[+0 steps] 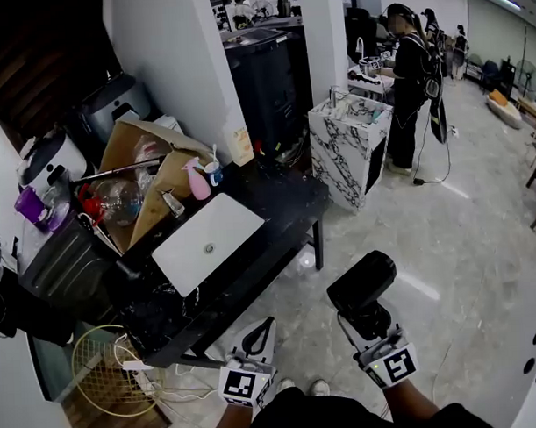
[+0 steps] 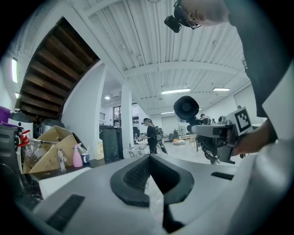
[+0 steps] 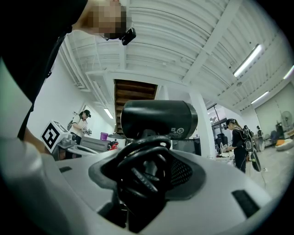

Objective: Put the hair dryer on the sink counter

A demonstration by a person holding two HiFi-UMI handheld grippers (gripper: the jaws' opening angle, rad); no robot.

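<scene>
The black hair dryer (image 1: 363, 283) stands upright over the floor, right of the counter, with my right gripper (image 1: 368, 326) shut on its handle. In the right gripper view its barrel (image 3: 158, 119) lies across the top of the jaws, and the coiled cord (image 3: 140, 176) fills my right gripper (image 3: 147, 176). The black sink counter (image 1: 281, 204) with its white basin (image 1: 207, 241) lies ahead to the left. My left gripper (image 1: 263, 327) hangs near the counter's front corner, shut and empty (image 2: 154, 179). From the left gripper view the hair dryer (image 2: 186, 108) shows at the right.
A pink spray bottle (image 1: 197, 180), a cup and an open cardboard box (image 1: 152, 164) crowd the counter's back. A marble-patterned cabinet (image 1: 344, 140) stands beyond, with a person (image 1: 408, 81) at it. A wire basket (image 1: 102, 372) lies on the floor at the left.
</scene>
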